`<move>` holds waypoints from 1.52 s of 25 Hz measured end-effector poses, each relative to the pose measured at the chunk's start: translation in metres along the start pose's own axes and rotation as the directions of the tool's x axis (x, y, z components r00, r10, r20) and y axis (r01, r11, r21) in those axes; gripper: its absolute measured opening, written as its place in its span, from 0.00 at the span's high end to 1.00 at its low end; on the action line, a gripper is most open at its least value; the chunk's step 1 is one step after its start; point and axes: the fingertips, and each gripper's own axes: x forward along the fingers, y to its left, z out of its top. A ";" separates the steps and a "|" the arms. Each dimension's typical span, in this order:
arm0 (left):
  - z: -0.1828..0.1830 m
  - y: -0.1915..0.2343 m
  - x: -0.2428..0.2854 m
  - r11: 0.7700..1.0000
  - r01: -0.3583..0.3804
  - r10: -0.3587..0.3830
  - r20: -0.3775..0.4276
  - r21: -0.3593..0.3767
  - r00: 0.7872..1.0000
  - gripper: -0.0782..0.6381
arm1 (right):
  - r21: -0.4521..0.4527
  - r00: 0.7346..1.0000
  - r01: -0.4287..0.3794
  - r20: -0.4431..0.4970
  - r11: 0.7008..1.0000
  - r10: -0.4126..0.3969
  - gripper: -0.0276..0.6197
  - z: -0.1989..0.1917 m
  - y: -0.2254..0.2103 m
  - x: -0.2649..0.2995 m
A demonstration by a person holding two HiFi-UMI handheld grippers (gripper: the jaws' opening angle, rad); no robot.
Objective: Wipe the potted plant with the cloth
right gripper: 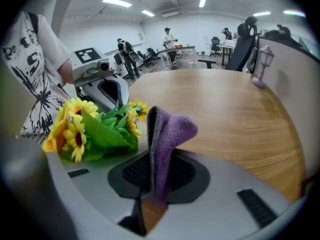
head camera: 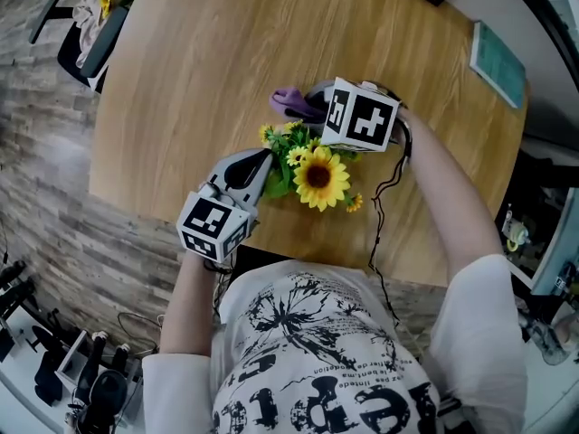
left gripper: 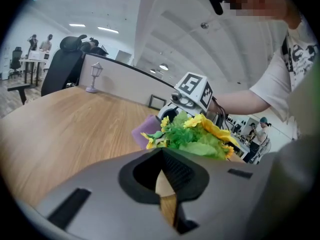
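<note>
Barely begun, by the look of it: wiping of plant (head camera: 312,174) at frame centre.
Right gripper (right gripper: 150,176) clamped on purple cloth (right gripper: 167,129) just beside plant; left gripper (left gripper: 165,176) closed, empty, lower left of it.

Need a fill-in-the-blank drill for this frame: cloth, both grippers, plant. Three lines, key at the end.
1. The cloth pinched in the right gripper is ____ in colour.
2. On the left gripper the jaws are ____, with nothing between them.
3. The potted plant sits between the two grippers on a ____ table.

Missing words: purple; shut; wooden.
</note>
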 end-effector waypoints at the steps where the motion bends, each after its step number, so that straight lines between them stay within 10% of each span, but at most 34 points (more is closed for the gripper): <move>1: 0.001 0.001 0.002 1.000 -0.004 0.004 0.001 -0.002 1.000 0.89 | -0.016 1.000 -0.008 -0.010 1.000 0.007 0.84 -0.003 0.001 0.000; 8: 0.005 0.005 0.011 0.997 0.045 -0.045 -0.001 -0.065 0.999 0.89 | -0.110 0.994 -0.044 -0.102 0.993 0.032 0.85 -0.016 0.005 -0.002; 30: 0.008 -0.003 0.026 0.972 -0.055 0.075 -0.076 0.230 0.994 0.88 | 0.021 0.987 -0.110 -0.112 0.994 0.111 0.84 -0.076 0.042 -0.012; 38: 0.006 0.002 0.027 0.987 -0.091 0.098 -0.051 0.132 0.994 0.89 | 0.053 0.984 -0.120 -0.129 0.991 0.126 0.84 -0.099 0.060 -0.018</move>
